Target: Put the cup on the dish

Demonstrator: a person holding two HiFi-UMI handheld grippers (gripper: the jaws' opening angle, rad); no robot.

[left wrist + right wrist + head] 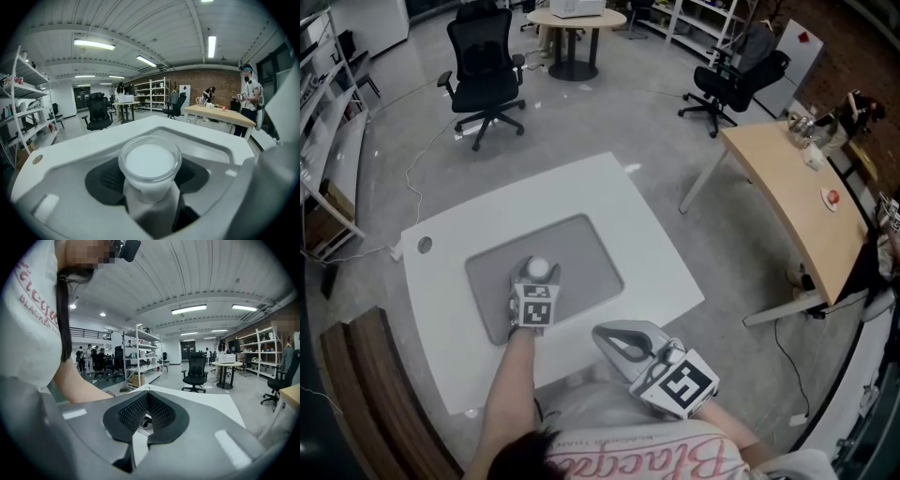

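Observation:
A small clear cup with a white inside sits between the jaws of my left gripper over the grey mat on the white table. In the left gripper view the cup stands upright, and the dark pads of the left gripper press on its sides. My right gripper hangs at the table's front edge, near my body. In its own view the right gripper has its pads together with nothing between them. No dish shows in any view.
A round hole marks the table's left corner. A black office chair and a round table stand beyond on the grey floor. A wooden desk is to the right, a wooden bench at the lower left.

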